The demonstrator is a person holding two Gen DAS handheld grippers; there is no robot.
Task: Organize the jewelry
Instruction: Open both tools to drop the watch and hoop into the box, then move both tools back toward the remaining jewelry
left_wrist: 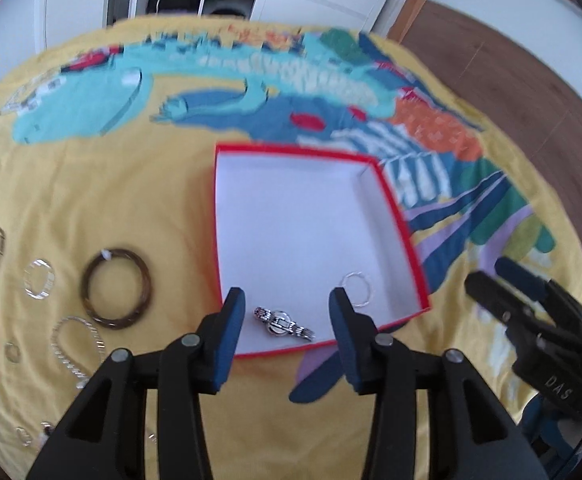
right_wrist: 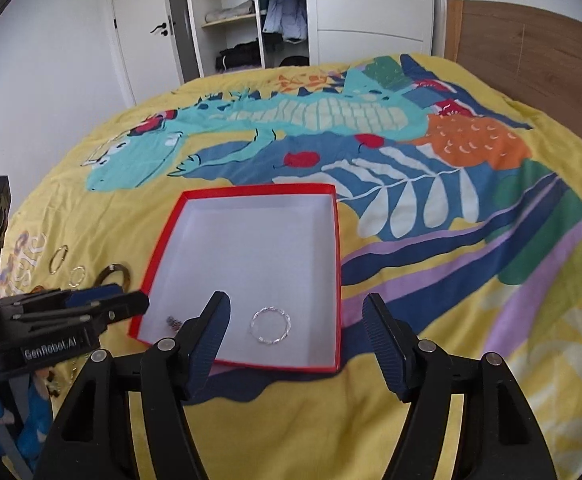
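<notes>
A silver watch (left_wrist: 285, 324) and twisted silver bangle (right_wrist: 271, 326) lie in the red box (left_wrist: 395, 216) near its front edge, both tongs (left_wrist: 287, 312) (right_wrist: 297, 316) gape empty, and several bangles (left_wrist: 117, 288) wait on the bed (left_wrist: 91, 184).

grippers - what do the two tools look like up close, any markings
Both are black plastic with silver pivot pins and dark blue ribbed pads. The left tool carries white "GenRobot.AI" lettering on its side; the right tool shows "DAS" on its body.

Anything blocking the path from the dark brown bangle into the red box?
Nothing visible. The dark brown bangle lies on bare bedspread just left of the red box, whose low rim is the only thing to clear.
</notes>
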